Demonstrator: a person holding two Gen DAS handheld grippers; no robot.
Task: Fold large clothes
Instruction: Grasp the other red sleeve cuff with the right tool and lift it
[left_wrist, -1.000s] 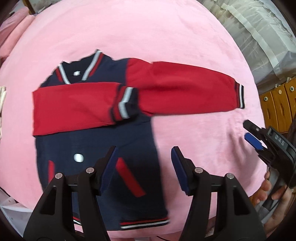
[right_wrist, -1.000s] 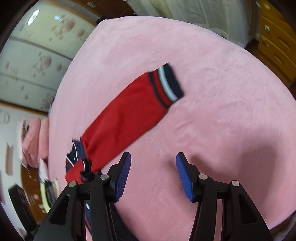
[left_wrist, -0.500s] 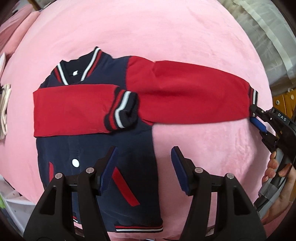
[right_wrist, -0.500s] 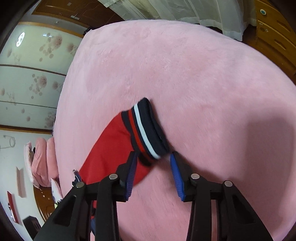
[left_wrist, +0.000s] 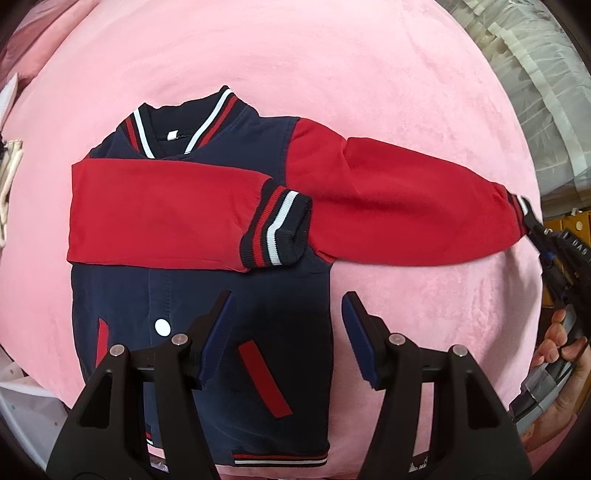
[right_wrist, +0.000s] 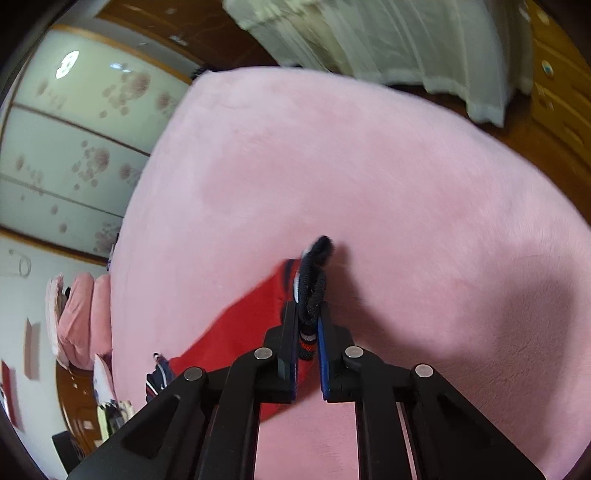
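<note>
Left wrist view is showing a plush pink bed (left_wrist: 369, 74) carrying a navy jacket (left_wrist: 258, 314), lying flat with collar away from the camera and snaps up. One red fleece sleeve (left_wrist: 162, 214) is lying folded across the chest, ribbed striped cuff (left_wrist: 280, 229) at its end; the other sleeve (left_wrist: 406, 206) is stretching out sideways. A second ago that outstretched cuff was lying free; now the right gripper (right_wrist: 308, 332) is closing on it, pads pinching the bunched ribbing (right_wrist: 314, 291). The left gripper (left_wrist: 288, 332) is hovering half open above the hem, holding nothing. A hand (left_wrist: 561, 354) is gripping the right tool.
</note>
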